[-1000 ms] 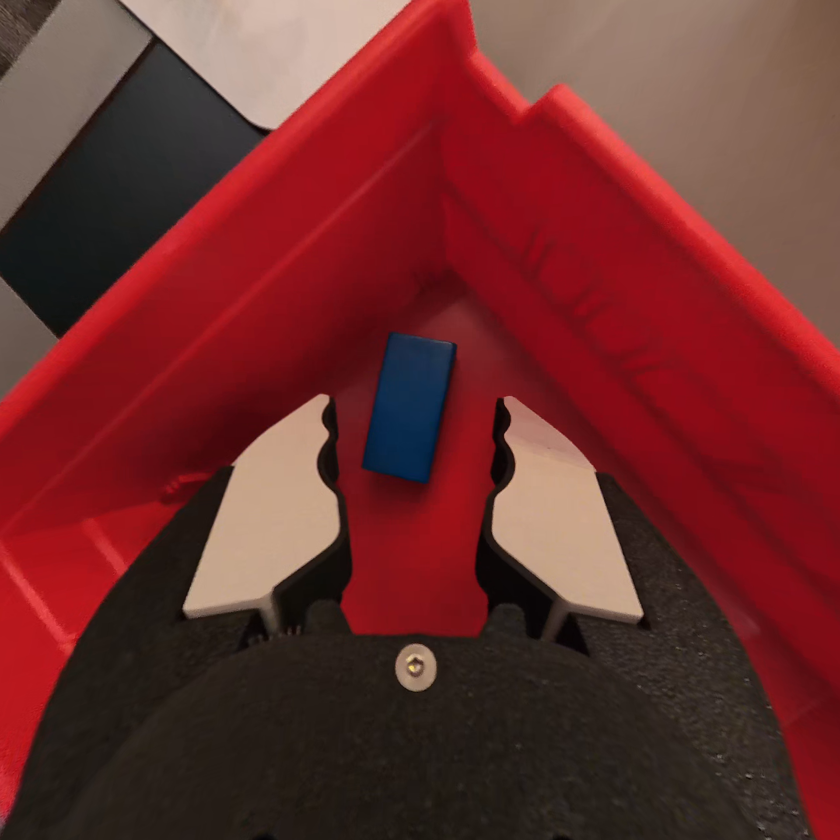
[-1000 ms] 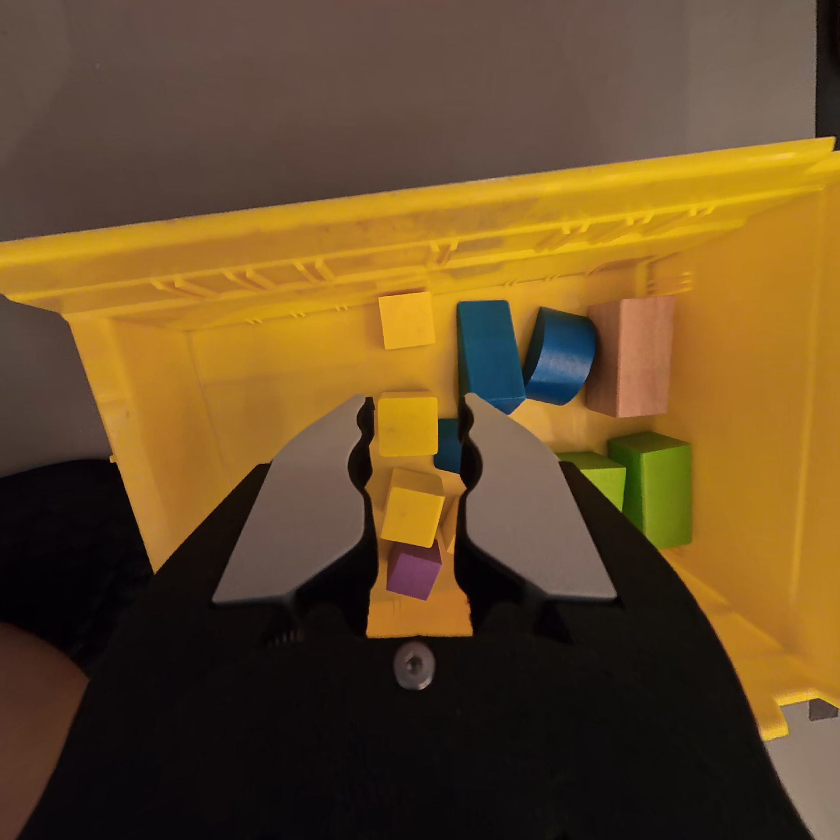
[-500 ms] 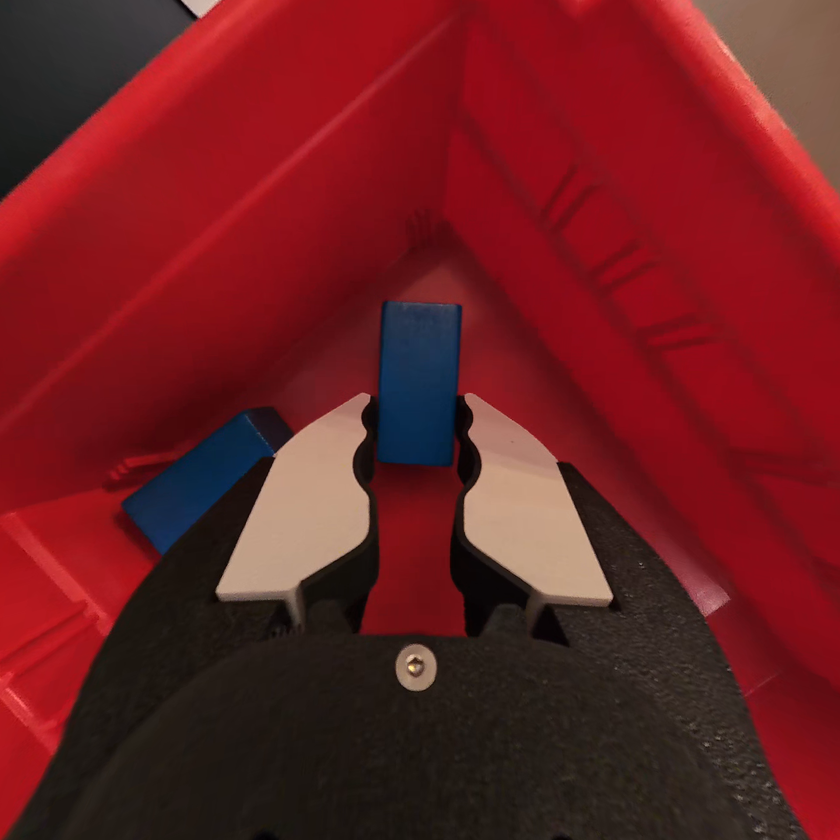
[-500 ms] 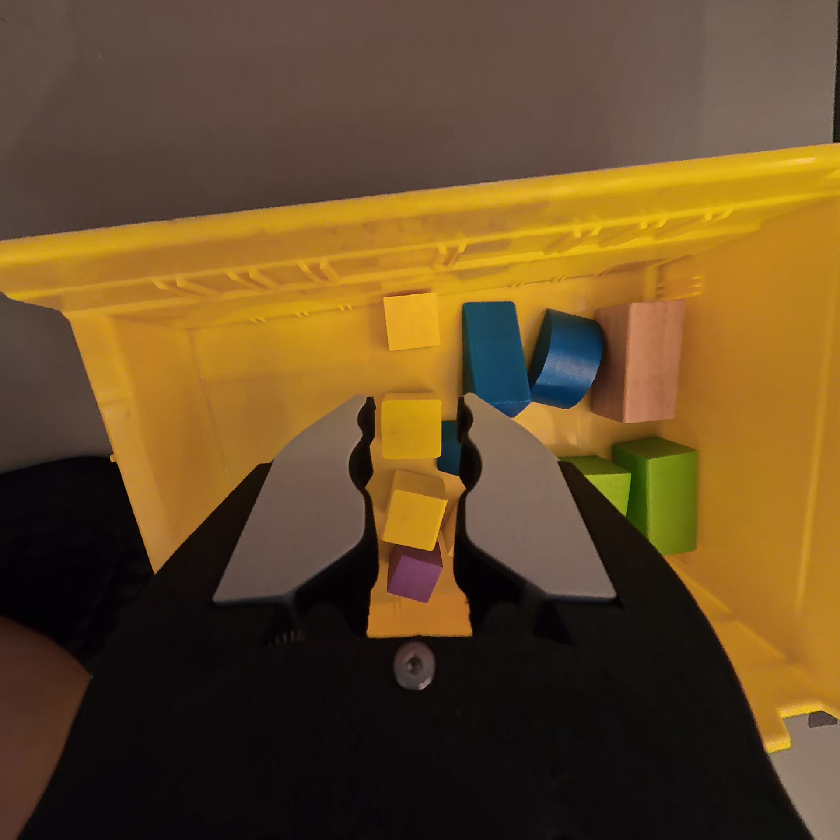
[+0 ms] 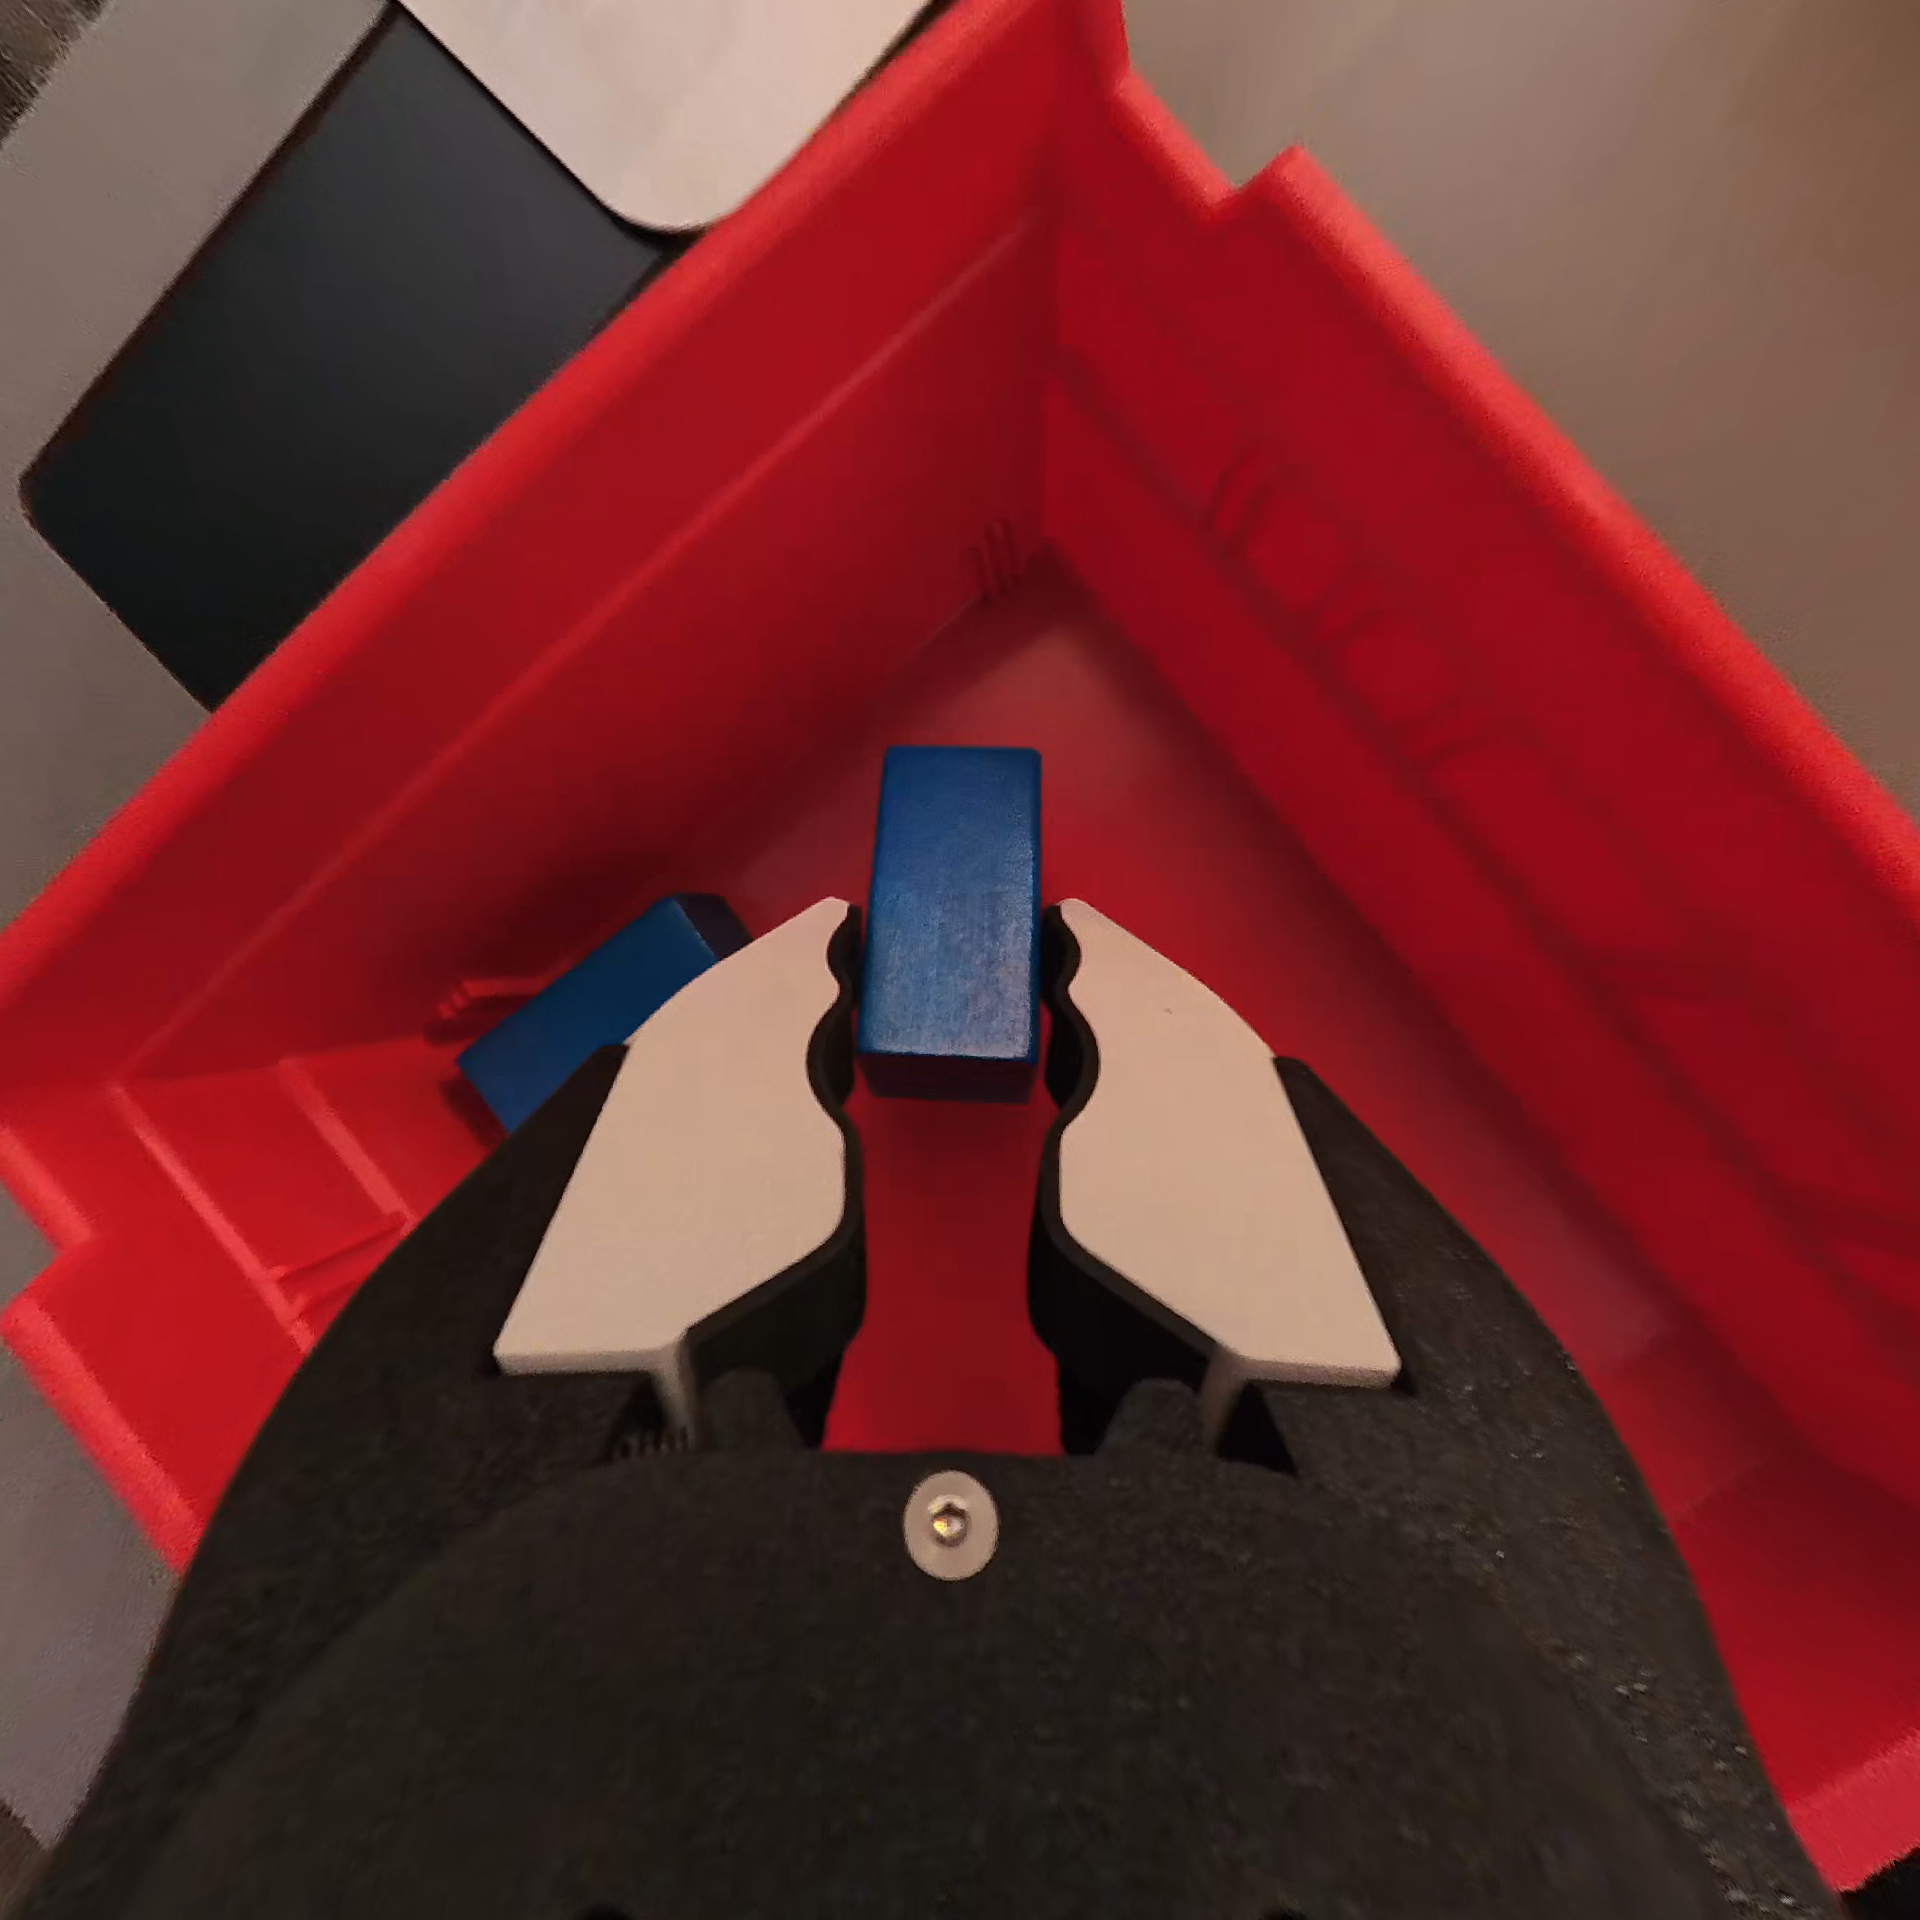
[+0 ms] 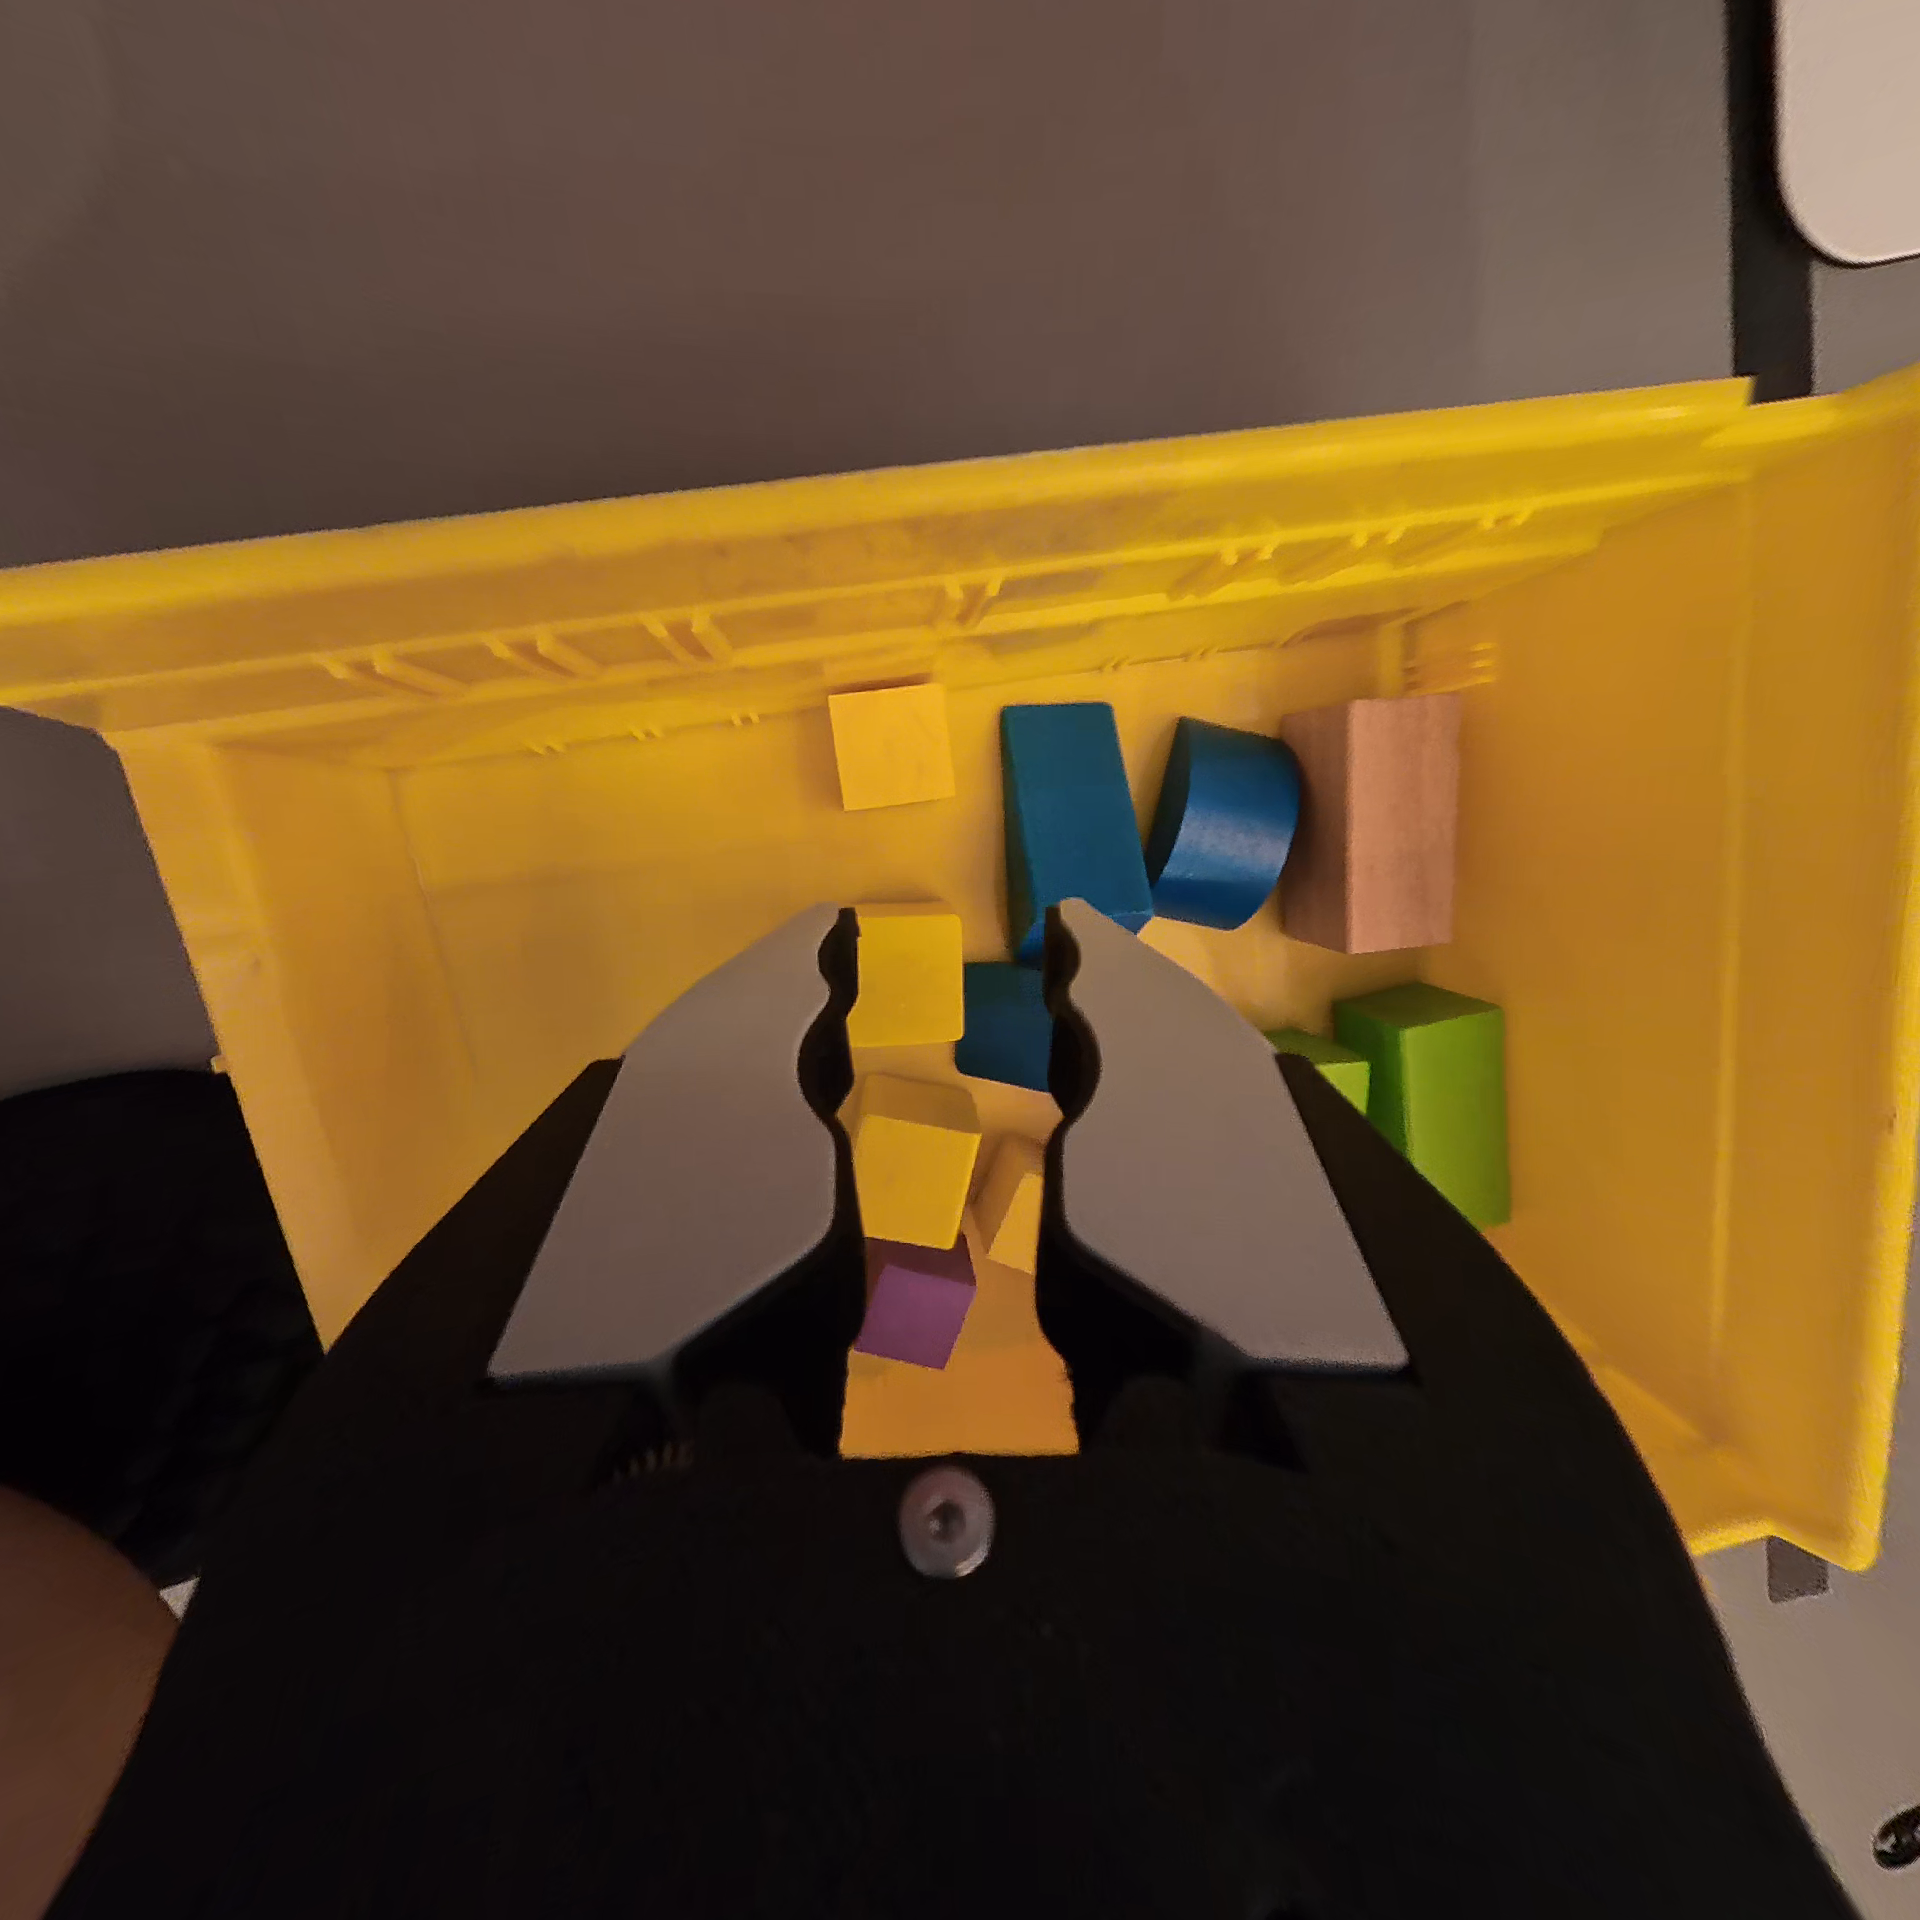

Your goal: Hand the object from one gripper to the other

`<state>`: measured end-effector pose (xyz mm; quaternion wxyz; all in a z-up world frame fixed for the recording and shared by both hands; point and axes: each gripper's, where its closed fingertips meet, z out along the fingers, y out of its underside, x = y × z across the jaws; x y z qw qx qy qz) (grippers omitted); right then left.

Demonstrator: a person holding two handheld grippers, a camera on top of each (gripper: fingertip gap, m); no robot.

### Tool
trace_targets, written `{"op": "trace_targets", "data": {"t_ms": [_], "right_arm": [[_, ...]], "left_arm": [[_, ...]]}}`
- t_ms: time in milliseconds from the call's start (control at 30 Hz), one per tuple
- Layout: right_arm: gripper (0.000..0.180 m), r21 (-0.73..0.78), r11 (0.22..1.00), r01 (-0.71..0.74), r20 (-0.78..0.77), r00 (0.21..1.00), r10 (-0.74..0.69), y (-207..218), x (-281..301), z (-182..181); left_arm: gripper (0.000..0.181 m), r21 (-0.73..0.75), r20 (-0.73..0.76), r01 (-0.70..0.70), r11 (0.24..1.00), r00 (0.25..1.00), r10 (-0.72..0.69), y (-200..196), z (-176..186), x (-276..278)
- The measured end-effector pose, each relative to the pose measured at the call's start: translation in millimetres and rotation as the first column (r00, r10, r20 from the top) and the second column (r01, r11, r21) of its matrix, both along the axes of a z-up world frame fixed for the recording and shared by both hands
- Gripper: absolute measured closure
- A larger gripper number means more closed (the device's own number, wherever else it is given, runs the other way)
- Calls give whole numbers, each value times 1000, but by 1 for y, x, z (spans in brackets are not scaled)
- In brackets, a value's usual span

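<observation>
My left wrist cam sits right behind its fingers and looks steeply down into one inner corner of the red bin (image 5: pixel 644 582), really close; my right wrist cam is tilted down over the yellow bin (image 6: pixel 1621 935) from its open front, facing the far wall, a bit further back; as far as I can tell the two views share nothing.

Dim, warm light is falling on both views; wide-angle lenses are bending edges, and motion blur is softening outlines.
</observation>
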<state>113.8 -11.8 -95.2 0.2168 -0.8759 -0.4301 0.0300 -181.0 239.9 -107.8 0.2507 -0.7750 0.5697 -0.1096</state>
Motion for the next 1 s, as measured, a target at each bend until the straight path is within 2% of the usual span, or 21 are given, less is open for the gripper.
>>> {"op": "trace_targets", "data": {"t_ms": [167,400,1000], "right_arm": [[144,30,1000,5,-8,1000,-5,1,1,6],[144,15,1000,3,2,1000,-3,1,2,2],[144,-12,1000,1,11,1000,-1,-1,2,-4]], "left_arm": [[148,-33,13,24,999,1000,-24,-8,5,-1],[148,-103,-81,45,994,995,-54,-15,-20,-8],[146,-141,-170,18,990,985,-42,-15,-45,-16]]}}
